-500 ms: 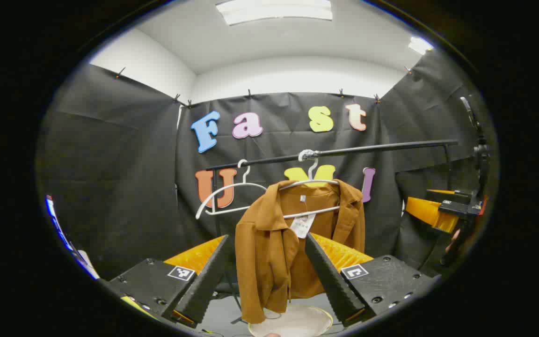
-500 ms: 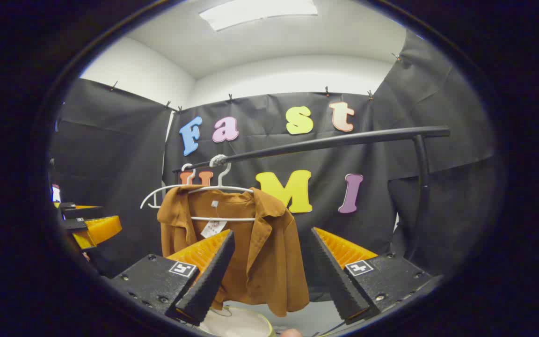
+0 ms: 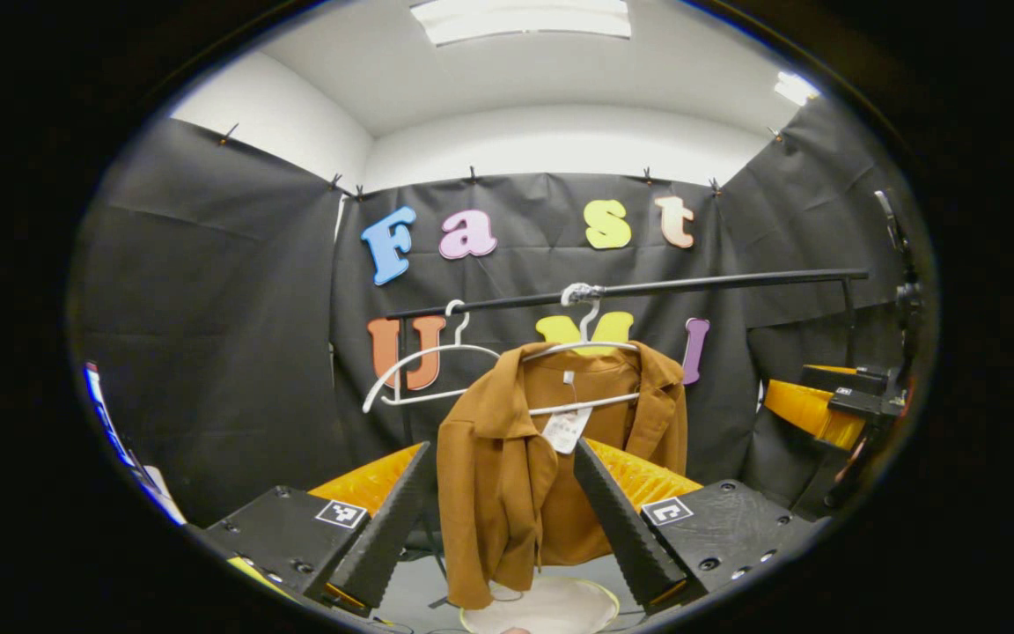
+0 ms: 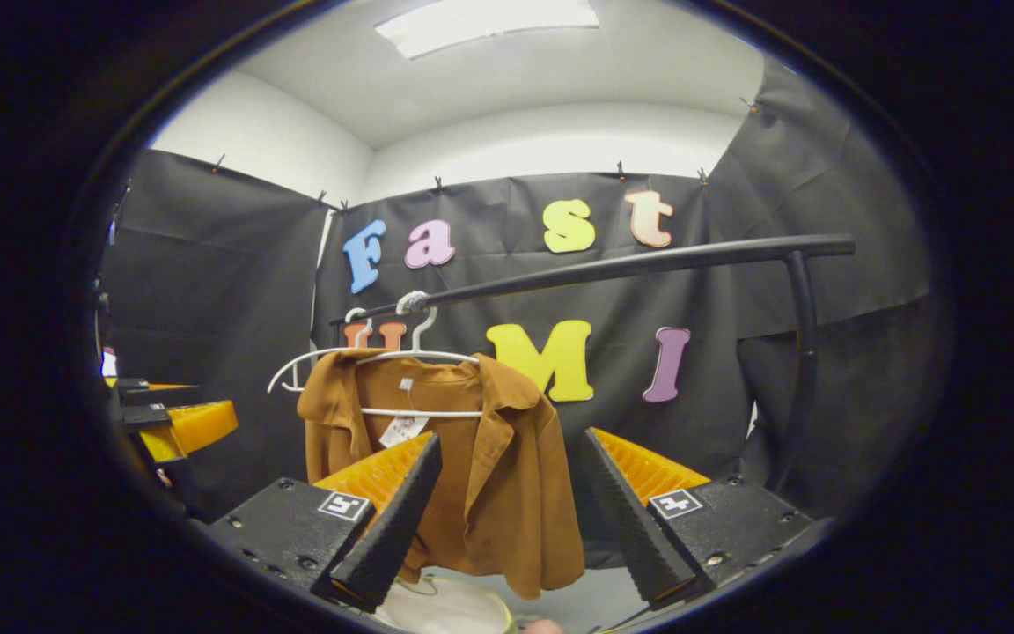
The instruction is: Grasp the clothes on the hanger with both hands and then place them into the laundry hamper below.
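Both hand-held grippers, left (image 3: pixel 498 528) and right (image 4: pixel 494 528), are hanging spread, facing shirt (image 3: pixel 507 475) on hanger (image 3: pixel 573 352); hamper (image 3: pixel 551 608) is sitting below.

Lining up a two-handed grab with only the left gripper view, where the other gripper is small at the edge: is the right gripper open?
Observer: Yes. In the right gripper view the right gripper has its fingers wide apart, gripping nothing.
Operator: What is it aimed at?
Observer: The brown jacket. Its front panel hangs between the two fingers in the picture, beyond the tips and apart from them.
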